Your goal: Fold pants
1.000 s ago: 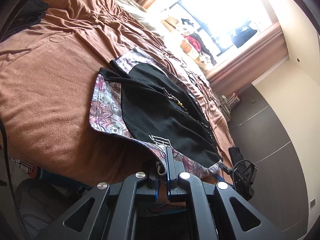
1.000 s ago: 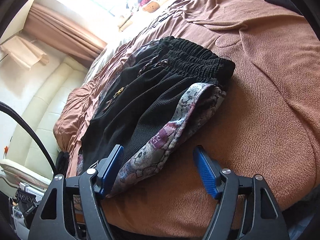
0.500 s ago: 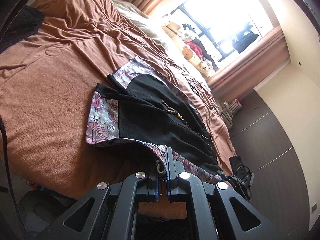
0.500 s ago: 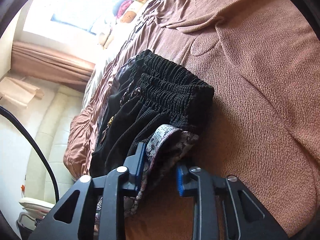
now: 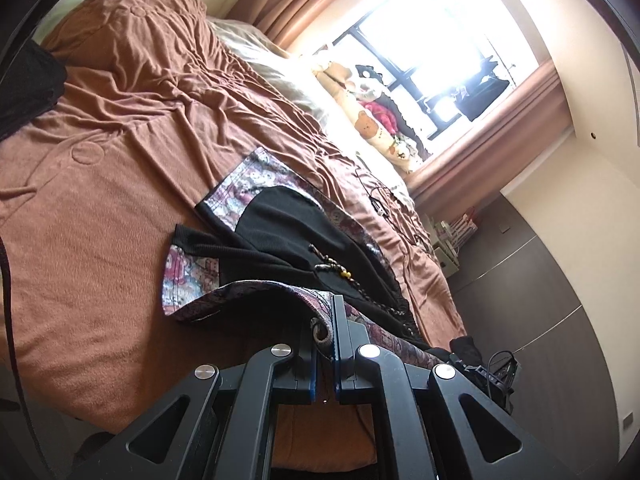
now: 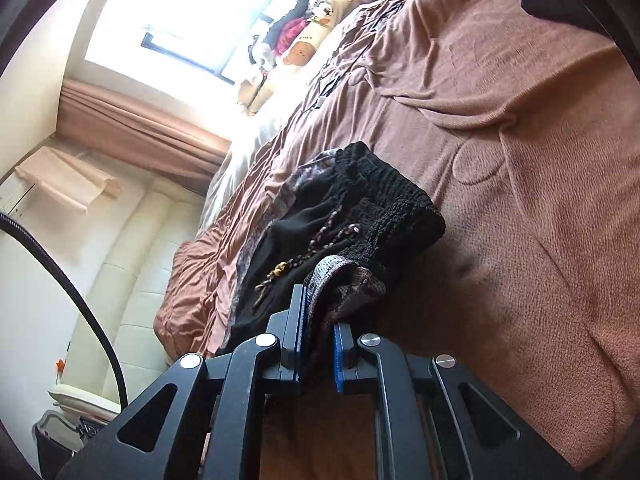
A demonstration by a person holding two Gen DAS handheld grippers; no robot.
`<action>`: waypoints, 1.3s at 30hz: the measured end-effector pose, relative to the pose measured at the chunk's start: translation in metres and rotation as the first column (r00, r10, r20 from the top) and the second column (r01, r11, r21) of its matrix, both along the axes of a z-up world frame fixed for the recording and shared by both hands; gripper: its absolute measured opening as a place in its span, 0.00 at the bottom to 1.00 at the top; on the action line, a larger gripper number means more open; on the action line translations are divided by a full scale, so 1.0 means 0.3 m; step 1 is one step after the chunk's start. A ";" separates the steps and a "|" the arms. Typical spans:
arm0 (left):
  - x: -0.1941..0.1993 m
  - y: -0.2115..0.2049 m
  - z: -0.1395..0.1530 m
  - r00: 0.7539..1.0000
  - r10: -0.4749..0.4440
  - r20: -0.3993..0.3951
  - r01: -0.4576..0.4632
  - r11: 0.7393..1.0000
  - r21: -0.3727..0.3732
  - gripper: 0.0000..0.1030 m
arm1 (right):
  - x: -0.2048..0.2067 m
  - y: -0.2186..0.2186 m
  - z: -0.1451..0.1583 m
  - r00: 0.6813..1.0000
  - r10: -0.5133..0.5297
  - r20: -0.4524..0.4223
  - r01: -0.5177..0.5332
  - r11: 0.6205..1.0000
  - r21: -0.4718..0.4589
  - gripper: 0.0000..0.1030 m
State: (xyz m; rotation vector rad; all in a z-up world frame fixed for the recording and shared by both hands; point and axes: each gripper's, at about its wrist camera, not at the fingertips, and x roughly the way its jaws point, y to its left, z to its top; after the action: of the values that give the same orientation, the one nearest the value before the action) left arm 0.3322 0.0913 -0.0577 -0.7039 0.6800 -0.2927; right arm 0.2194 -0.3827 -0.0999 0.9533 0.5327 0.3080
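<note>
Now the left gripper [image 5: 325, 322] has its two blue-padded fingers pressed together on the patterned side edge of the pants [image 5: 288, 236], and this edge is raised from the bed cover [image 5: 92, 216] like a small arch in front of the fingers. Beyond the left gripper the rest of the garment lies flat on the cover, stretching away toward the window [image 5: 436, 36].

The right gripper [image 6: 318, 322] is also clamped on the pants [image 6: 340, 232]; a bunched fold of the patterned fabric sits between its fingers. Just ahead of this gripper is the thick black elastic waistband [image 6: 400, 208], and to its left the black front with the beaded cord [image 6: 308, 248] lying on it.

The pants are short, of black knitted cloth with wide side panels in a purple, pink and grey print. The leg hems [image 5: 240, 184] in the left wrist view lie far ahead and to the left of the left gripper, one partly over the other.

The part of the fabric inside each grip is hidden by the finger pads, so I cannot tell how many layers each one holds. The near edge of the pants goes under the gripper bodies in both views. The window is overexposed, and the soft toys [image 5: 376, 128] before it are hard to make out.
</note>
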 end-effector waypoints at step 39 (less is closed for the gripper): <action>1.013 0.091 -0.180 0.977 0.040 -0.209 -0.016 0.993 0.117 0.05 | 0.771 0.171 0.166 0.991 -0.019 -0.130 0.004 0.993 -0.116 0.08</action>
State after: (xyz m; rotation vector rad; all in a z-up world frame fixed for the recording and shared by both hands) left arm 0.6362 0.1185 -0.1116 -0.6389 0.8814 -0.1519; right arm 0.4506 -0.3315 -0.0500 0.8677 0.6577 0.2032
